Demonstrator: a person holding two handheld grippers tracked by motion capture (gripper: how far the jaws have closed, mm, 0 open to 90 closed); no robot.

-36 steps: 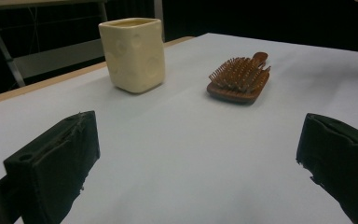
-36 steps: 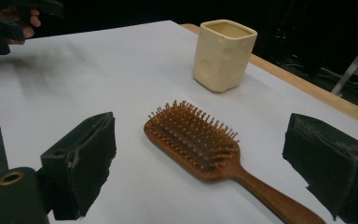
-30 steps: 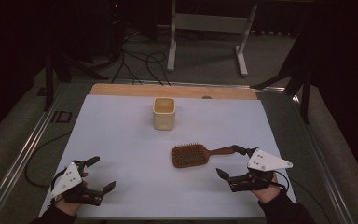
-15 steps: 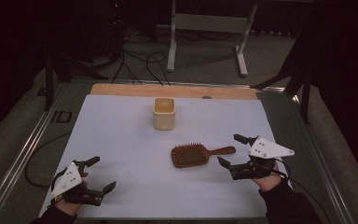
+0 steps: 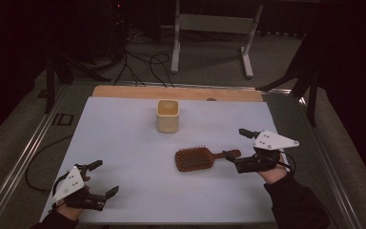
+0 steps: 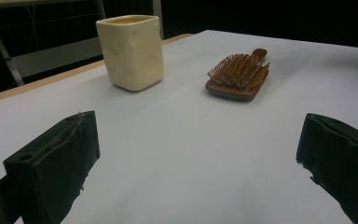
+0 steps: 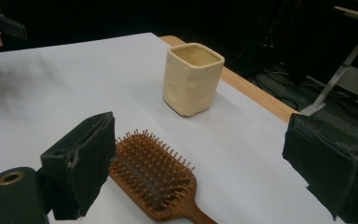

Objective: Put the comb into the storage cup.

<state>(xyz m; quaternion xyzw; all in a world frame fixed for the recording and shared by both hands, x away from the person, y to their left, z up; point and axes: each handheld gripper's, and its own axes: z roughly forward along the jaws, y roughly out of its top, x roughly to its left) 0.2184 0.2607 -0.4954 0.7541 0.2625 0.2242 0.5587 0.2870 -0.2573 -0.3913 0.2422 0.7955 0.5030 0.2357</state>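
A brown wooden hairbrush lies bristles up on the white table, its handle pointing right. My right gripper is open at the handle's end. In the right gripper view the jaws of the right gripper stand wide apart, with the hairbrush between them and close to the left jaw. A cream square cup stands upright farther back, also the cup beyond the brush. My left gripper rests open at the front left, holding nothing. The left gripper faces the cup and the hairbrush.
A wooden strip runs along the table's far edge. Metal rails flank both sides, and a white metal stand and cables sit on the floor beyond. The other hand's gripper shows at the top left of the right gripper view.
My right gripper has moved forward and left, up to the end of the brush handle. The left gripper, the brush and the cup have stayed put.
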